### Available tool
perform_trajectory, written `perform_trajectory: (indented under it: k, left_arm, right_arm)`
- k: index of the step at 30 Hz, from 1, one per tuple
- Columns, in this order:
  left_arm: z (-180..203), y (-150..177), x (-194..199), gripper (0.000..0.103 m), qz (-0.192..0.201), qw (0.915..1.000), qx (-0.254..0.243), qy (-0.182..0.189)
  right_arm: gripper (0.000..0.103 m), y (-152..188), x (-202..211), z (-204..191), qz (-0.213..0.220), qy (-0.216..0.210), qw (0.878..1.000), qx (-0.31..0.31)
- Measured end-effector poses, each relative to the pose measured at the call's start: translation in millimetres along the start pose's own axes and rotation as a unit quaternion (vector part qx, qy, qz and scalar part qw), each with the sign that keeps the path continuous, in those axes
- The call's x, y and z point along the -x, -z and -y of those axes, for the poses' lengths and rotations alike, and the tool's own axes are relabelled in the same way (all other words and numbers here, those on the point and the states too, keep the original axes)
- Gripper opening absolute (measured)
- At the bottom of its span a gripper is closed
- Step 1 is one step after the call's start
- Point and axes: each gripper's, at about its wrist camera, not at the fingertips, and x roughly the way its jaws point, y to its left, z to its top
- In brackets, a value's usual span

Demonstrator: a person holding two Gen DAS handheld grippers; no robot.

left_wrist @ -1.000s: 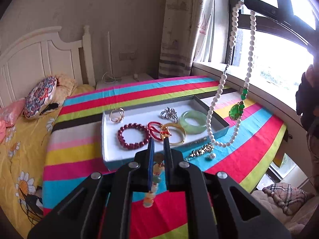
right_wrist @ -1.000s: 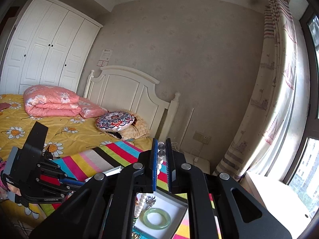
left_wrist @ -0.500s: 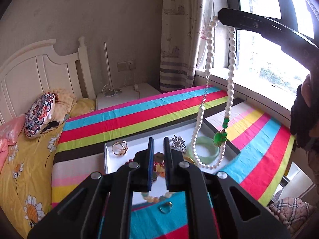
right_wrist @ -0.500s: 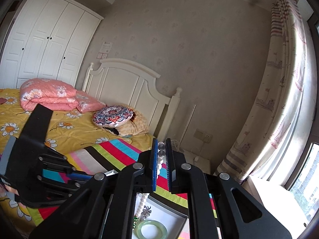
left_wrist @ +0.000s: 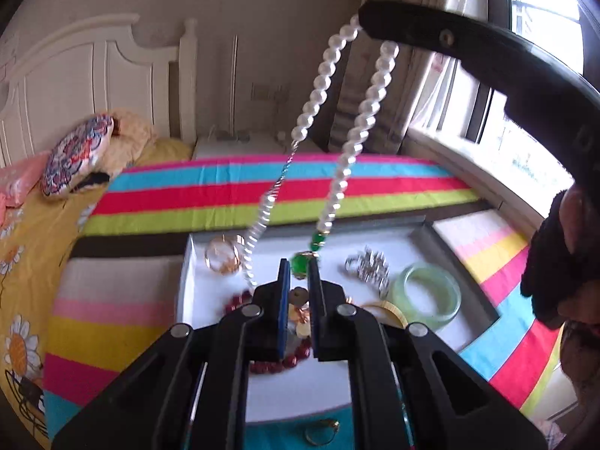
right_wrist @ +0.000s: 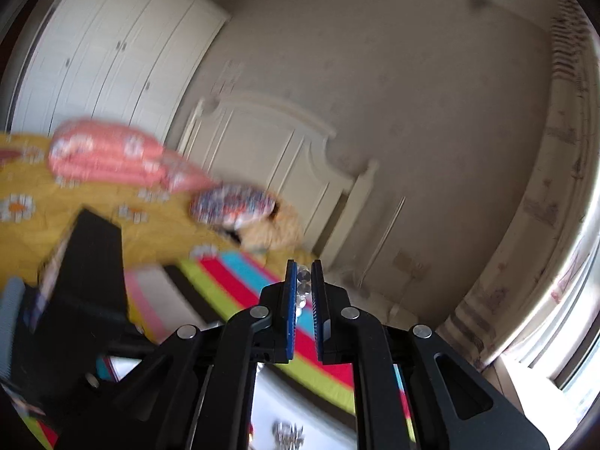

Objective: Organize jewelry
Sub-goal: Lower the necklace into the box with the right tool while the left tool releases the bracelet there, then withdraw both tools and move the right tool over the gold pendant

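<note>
Right now your right tool (right_wrist: 300, 292) is clenched on the pearl necklace (left_wrist: 369, 93), dangling it above the white tray (left_wrist: 195, 292); your left tool (left_wrist: 299, 300) grips a beaded bracelet (left_wrist: 298, 313). Next, lower both toward the tray's bare patch at 6 o'clock.

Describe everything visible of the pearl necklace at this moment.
The pearl necklace is a loop of round, glossy white beads, apparently pearl. It hangs in two strands from the right gripper, whose jaws are closed on a few beads at the top. One strand has a thin metal chain section; the other ends in a green bead and green pendant with gold fittings. The lower part dangles over the white tray, its bottom hidden behind the left gripper; whether it touches the tray is unclear.
</note>
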Motion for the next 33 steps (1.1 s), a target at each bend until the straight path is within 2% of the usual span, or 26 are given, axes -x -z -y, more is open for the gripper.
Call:
perform_trajectory:
  k: [3, 7, 14, 16, 18, 20, 22, 23, 24, 25, 27, 31, 33]
  left_arm:
    - [-1.9, 14.7, -11.0, 0.009, -0.018, 0.9998, 0.002, 0.002]
    - [-8.9, 20.0, -18.8, 0.009, -0.028, 0.9995, 0.013, 0.003]
    - [-9.5, 21.9, -26.5, 0.010, -0.040, 0.9990, 0.020, 0.001]
    - [-10.4, 21.2, -27.5, 0.024, -0.044, 0.9988, 0.023, 0.000]
    - [-11.4, 20.9, -26.2, 0.059, -0.042, 0.9988, 0.022, -0.004]
    - [-11.0, 20.8, -22.2, 0.072, -0.032, 0.9992, 0.022, -0.012]
    - [-11.3, 21.0, -18.4, 0.077, -0.027, 0.9993, 0.023, -0.014]
    - [-11.6, 21.7, -15.5, 0.084, -0.024, 0.9993, 0.024, -0.017]
    - [-11.9, 22.1, -12.5, 0.091, -0.019, 0.9993, 0.026, -0.020]
    - [-12.4, 22.9, -8.8, 0.094, -0.013, 0.9992, 0.028, -0.025]
    - [-14.7, 24.8, 0.5, 0.100, 0.001, 0.9987, 0.035, -0.037]
    - [-25.8, 35.0, 20.3, 0.101, 0.012, 0.9966, 0.064, -0.051]
    - [-31.2, 42.5, 29.5, 0.101, 0.013, 0.9954, 0.076, -0.056]
  right_arm:
    - [0.009, 34.4, -12.2, 0.7, -0.043, -0.009, 0.999, 0.002]
    - [0.009, 77.6, -19.1, 28.6, -0.095, -0.022, 0.994, -0.055]
    - [0.009, 131.8, -26.3, 57.4, -0.180, -0.036, 0.975, -0.124]
    - [0.009, 144.4, -33.0, 58.3, -0.213, -0.035, 0.968, -0.131]
    - [0.009, 155.4, -38.2, 58.5, -0.237, -0.028, 0.961, -0.139]
    - [0.011, 161.9, -42.4, 60.4, -0.253, -0.024, 0.955, -0.153]
    - [0.024, 165.6, -43.0, 69.5, -0.256, -0.026, 0.949, -0.184]
    - [0.046, 166.7, -41.0, 73.1, -0.256, -0.024, 0.946, -0.197]
    - [0.073, 168.3, -38.2, 78.3, -0.256, -0.024, 0.942, -0.217]
    - [0.078, 169.3, -35.4, 82.6, -0.253, -0.027, 0.939, -0.230]
    - [0.078, 167.3, -25.1, 90.5, -0.230, -0.037, 0.939, -0.254]
    - [0.078, 159.6, 6.0, 90.6, -0.200, -0.039, 0.941, -0.271]
    - [0.084, 156.6, 22.5, 86.6, -0.188, -0.039, 0.942, -0.274]
